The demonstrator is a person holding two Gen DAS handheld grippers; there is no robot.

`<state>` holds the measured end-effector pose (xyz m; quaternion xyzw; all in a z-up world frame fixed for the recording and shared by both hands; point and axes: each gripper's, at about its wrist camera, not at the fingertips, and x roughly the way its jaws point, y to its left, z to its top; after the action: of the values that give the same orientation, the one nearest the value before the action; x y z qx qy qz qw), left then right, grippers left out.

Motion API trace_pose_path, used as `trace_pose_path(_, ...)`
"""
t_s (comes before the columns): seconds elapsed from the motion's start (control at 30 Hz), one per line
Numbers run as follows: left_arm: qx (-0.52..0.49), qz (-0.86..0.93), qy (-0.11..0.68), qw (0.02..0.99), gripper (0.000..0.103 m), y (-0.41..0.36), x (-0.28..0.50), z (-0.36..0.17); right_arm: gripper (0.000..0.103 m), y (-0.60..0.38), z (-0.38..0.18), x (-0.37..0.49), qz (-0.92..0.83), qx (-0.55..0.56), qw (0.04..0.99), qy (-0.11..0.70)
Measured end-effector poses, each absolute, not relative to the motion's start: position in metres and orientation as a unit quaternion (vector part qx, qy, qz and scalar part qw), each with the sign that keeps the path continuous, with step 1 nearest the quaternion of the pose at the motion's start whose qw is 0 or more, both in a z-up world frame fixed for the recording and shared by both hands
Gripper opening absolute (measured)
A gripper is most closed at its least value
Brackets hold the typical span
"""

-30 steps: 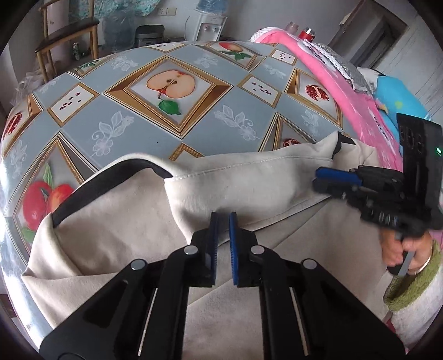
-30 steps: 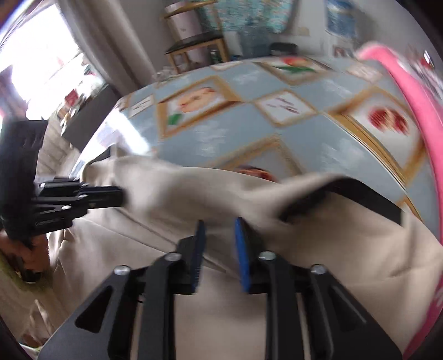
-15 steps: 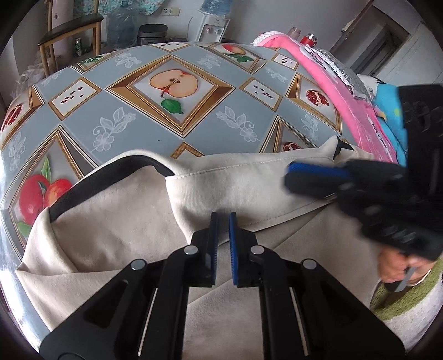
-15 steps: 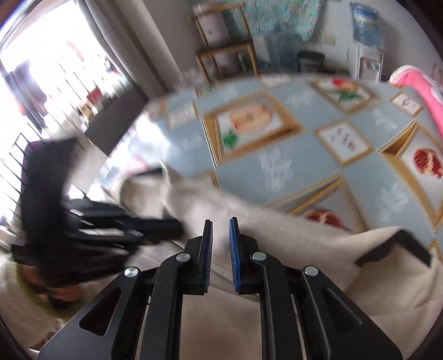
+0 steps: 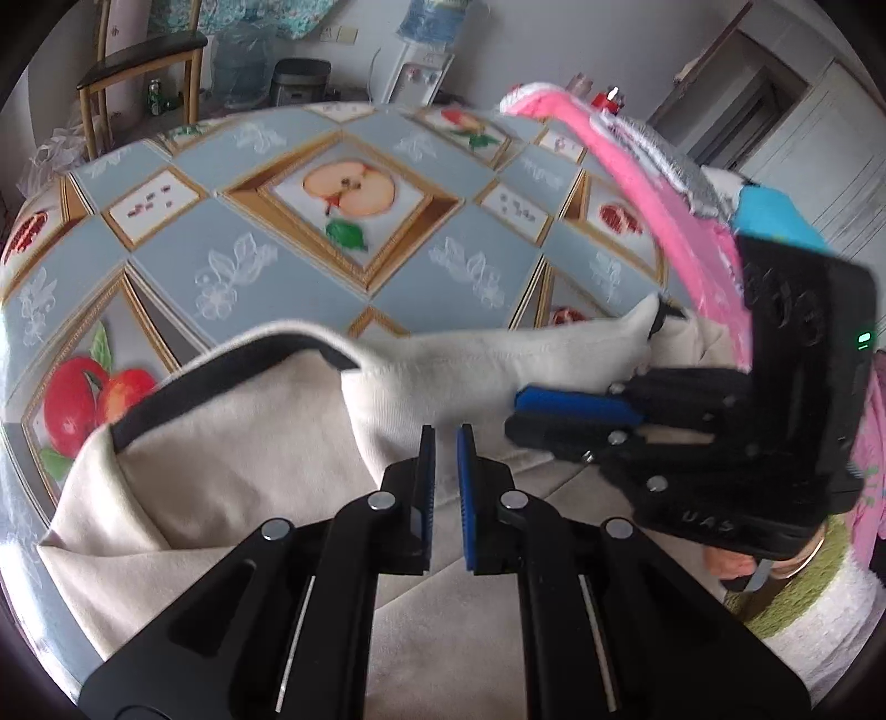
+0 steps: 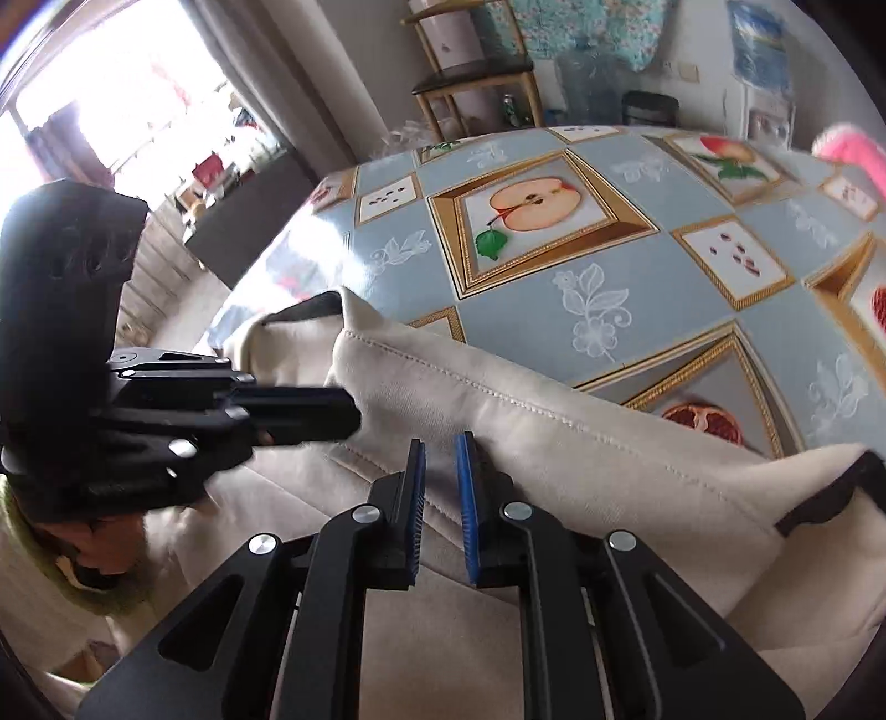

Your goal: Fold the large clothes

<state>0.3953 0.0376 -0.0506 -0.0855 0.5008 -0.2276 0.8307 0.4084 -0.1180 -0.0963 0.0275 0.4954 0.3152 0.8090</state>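
Observation:
A large cream garment point(image 5: 232, 443) with black trim lies on the near part of the table, with a folded band across it point(image 6: 554, 443). My left gripper point(image 5: 446, 437) sits at the band's near edge with its jaws a narrow gap apart and a fold of cloth between them. It also shows in the right wrist view point(image 6: 310, 412). My right gripper point(image 6: 440, 448) is close beside it on the same band, jaws nearly together with cloth in the gap. It shows in the left wrist view point(image 5: 531, 412).
The table point(image 5: 310, 288) has a blue-grey fruit-print cover. A pink blanket point(image 5: 653, 183) lies along its right side. A wooden chair point(image 5: 138, 66), a water dispenser point(image 5: 426, 50) and a window point(image 6: 111, 99) stand beyond the far edge.
My right gripper has swung in from the right along the band until it sits close beside my left gripper. The left gripper has barely moved. The band's right corner has lifted a little.

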Motion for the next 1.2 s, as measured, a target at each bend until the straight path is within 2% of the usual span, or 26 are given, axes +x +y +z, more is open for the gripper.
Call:
trace_pose_path(0.1, -0.093, -0.216, 0.494, 0.837, 0.009, 0.036, 0.404, -0.047, 0.012, -0.118, -0.095, 0.406, 0.318, 0.02, 0.808, 0.495)
trace_pose_path(0.2, -0.073, -0.19, 0.527, 0.825, 0.009, 0.03, 0.413, -0.062, 0.009, -0.132, -0.095, 0.408, 0.326, 0.035, 0.799, 0.504)
trace_pose_path(0.27, -0.067, -0.192, 0.526, 0.826, 0.009, 0.03, 0.409, -0.066, 0.001, -0.15, -0.096, 0.408, 0.324, 0.041, 0.796, 0.51)
trace_pose_path(0.37, -0.067, -0.199, 0.522, 0.827, 0.009, 0.033, 0.404, -0.067, 0.0, -0.181, -0.104, 0.406, 0.312, 0.048, 0.791, 0.524)
trace_pose_path(0.47, -0.074, -0.203, 0.522, 0.825, 0.009, 0.037, 0.404, -0.068, 0.0, -0.209, -0.106, 0.404, 0.304, 0.085, 0.788, 0.528)
trace_pose_path(0.67, -0.065, -0.197, 0.518, 0.83, 0.009, 0.032, 0.402, -0.069, 0.003, -0.229, -0.092, 0.401, 0.234, 0.064, 0.814, 0.527)
trace_pose_path(0.83, -0.065, -0.195, 0.514, 0.833, 0.009, 0.032, 0.4, -0.069, 0.006, -0.216, -0.059, 0.39, 0.248, 0.07, 0.836, 0.484)
trace_pose_path(1.03, -0.068, -0.19, 0.514, 0.834, 0.009, 0.033, 0.398, -0.069, 0.007, -0.182, -0.098, 0.401, 0.225, 0.037, 0.82, 0.525)
trace_pose_path(1.1, -0.09, -0.184, 0.522, 0.828, 0.009, 0.04, 0.398, -0.064, 0.009, -0.187, -0.091, 0.397, 0.222, 0.052, 0.818, 0.529)
trace_pose_path(1.13, -0.099, -0.179, 0.523, 0.827, 0.012, 0.044, 0.396, -0.057, 0.013, -0.189, -0.086, 0.395, 0.224, 0.059, 0.818, 0.527)
trace_pose_path(1.17, -0.102, -0.177, 0.52, 0.829, 0.019, 0.048, 0.393, -0.051, 0.028, -0.192, -0.076, 0.388, 0.235, 0.067, 0.819, 0.519)
trace_pose_path(1.2, -0.1, -0.173, 0.513, 0.835, 0.023, 0.052, 0.387, -0.039, 0.037, -0.194, -0.065, 0.379, 0.241, 0.066, 0.823, 0.51)
